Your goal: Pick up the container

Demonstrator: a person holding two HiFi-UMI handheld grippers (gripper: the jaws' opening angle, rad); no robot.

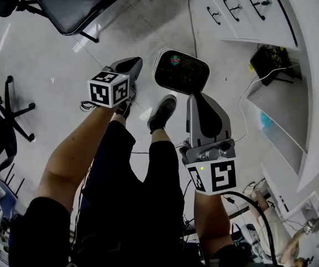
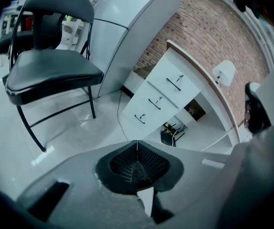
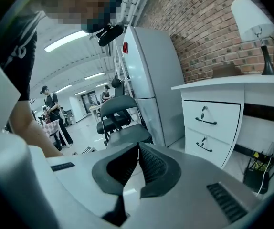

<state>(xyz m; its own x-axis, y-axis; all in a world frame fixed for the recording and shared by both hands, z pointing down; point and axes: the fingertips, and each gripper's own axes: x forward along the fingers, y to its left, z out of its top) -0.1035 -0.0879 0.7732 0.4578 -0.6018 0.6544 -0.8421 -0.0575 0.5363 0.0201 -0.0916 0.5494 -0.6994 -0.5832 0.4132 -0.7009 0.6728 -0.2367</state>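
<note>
**Container** (image 1: 180, 71): white rim, dark inside. It is set on the floor (image 1: 48, 54) just ahead of the shoe (image 1: 162, 113), between the two gripper tips in the head view. It is touched by neither gripper and is absent from both gripper views.

**Left gripper** (image 1: 133, 65): the jaws are closed together and nothing is held. A chair (image 2: 51, 75) is seen beyond it.

**Right gripper** (image 1: 197, 100): the jaws are closed together and nothing is held. Drawers (image 3: 213, 128) are seen beyond it.

**Progress:** the task is judged to be at the approach stage, with no grasp made. Left to do: the jaws are to be opened, the rim is to be reached and gripped, and the container is to be lifted.
</note>
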